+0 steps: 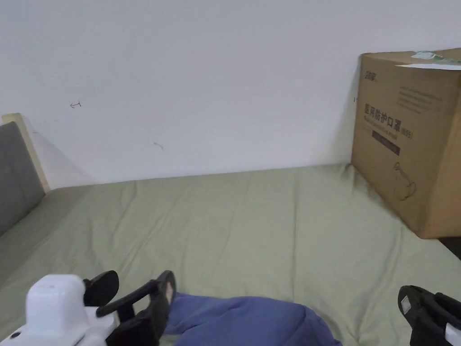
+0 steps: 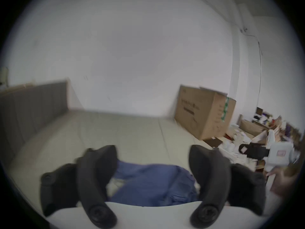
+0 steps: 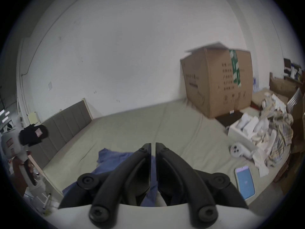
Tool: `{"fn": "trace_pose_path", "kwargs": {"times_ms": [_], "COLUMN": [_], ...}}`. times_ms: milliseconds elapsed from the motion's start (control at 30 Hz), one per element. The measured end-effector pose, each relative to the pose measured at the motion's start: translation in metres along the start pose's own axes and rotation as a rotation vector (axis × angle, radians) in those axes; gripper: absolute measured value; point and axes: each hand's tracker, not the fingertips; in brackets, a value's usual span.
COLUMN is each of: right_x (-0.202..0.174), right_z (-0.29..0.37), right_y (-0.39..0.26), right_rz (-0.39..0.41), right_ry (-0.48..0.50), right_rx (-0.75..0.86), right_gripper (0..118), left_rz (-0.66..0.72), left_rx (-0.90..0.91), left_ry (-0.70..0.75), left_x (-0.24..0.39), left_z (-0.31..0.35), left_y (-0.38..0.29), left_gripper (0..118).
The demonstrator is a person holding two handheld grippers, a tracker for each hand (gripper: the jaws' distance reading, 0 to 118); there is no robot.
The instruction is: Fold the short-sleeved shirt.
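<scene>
Your head view cuts the blue shirt [image 1: 243, 320] off at the bottom edge, and the left gripper [image 1: 135, 288] hides its left end. The right gripper [image 1: 430, 317] is cropped at the corner. The cardboard box [image 1: 407, 139] runs past the right edge. Your left gripper view is motion-blurred; the clutter [image 2: 264, 133] there cannot be identified.

All views low, toward bed [image 1: 252, 211], wall [image 1: 202, 81].

The blue short-sleeved shirt [image 1: 252, 320] lies crumpled in a loose heap on the pale green bed sheet [image 1: 270, 216], near its front edge. Its cloth is bunched and unfolded.
</scene>
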Motion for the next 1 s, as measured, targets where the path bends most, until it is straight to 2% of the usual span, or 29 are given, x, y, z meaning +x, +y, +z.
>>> {"fn": "trace_pose_path", "kwargs": {"times_ms": [33,67,100,233,367,433,500,533,567,600,667,700,733,767,800,833,900,967,1000], "right_x": [-0.004,-0.007,-0.01,-0.02,-0.025,-0.026,-0.029,-0.03,-0.032,-0.034,-0.037,-0.039,-0.04,-0.042,-0.044,-0.045,-0.047,-0.049,-0.051], "right_z": [0.003,0.007,0.01,0.014,0.007,0.004,0.001,-0.001,-0.002,-0.003,-0.005,-0.007,-0.009,-0.011,-0.012,-0.014,-0.018,-0.022,-0.025], "right_y": [-0.001,-0.003,-0.005,-0.011,-0.009,-0.006,-0.006,-0.007,-0.008,-0.01,-0.017,-0.019,-0.021,-0.022,-0.023,-0.024,-0.027,-0.032,-0.035], "right_rz": [0.015,0.026,0.034,0.05,0.056,0.052,0.04,0.034,0.034,0.037,0.051,0.066,0.085,0.103,0.112,0.119,0.121,0.12,0.12], "right_ry": [-0.006,-0.011,-0.013,-0.022,-0.004,0.007,0.038,0.056,0.066,0.074,0.09,0.097,0.101,0.101,0.101,0.102,0.11,0.113,0.111], "right_rx": [0.032,0.065,0.092,0.104,0.052,0.031,0.007,-0.013,-0.027,-0.038,-0.06,-0.075,-0.093,-0.11,-0.121,-0.135,-0.152,-0.171,-0.18], "right_gripper": [6,6,6,6,6,6,6,6,6,6,6,6,6,6,6,6,6,6,6], "left_rz": [-0.049,-0.091,-0.118,0.043,-0.004,0.003,0.106,0.211,0.305,0.344,0.36,0.347,0.351,0.364,0.391,0.395,0.469,0.449,0.382], "left_rx": [0.016,0.005,-0.01,0.043,-0.002,-0.191,-0.592,-0.81,-0.881,-0.847,-0.826,-0.854,-0.864,-0.882,-0.912,-0.881,-0.889,-0.893,-0.868], "left_ry": [0.045,0.104,0.194,0.295,0.382,0.383,0.382,0.361,0.319,0.277,0.343,0.386,0.428,0.432,0.44,0.447,0.465,0.451,0.422], "left_x": [0.0,0.001,0.0,-0.016,-0.044,-0.073,-0.114,-0.136,-0.154,-0.165,-0.186,-0.194,-0.201,-0.203,-0.207,-0.209,-0.21,-0.206,-0.203], "left_z": [0.014,0.026,0.032,0.07,0.076,0.062,0.029,0.019,0.016,0.02,0.013,0.012,0.011,0.01,0.009,0.016,0.013,0.011,0.008], "left_y": [-0.004,-0.01,-0.018,-0.043,-0.033,-0.02,-0.026,-0.041,-0.06,-0.079,-0.111,-0.125,-0.139,-0.156,-0.169,-0.176,-0.198,-0.215,-0.217], "left_gripper": [17,0,0,0,0,0,0,0,0,0,1,17,55,109,118,111,110,115,118]}}
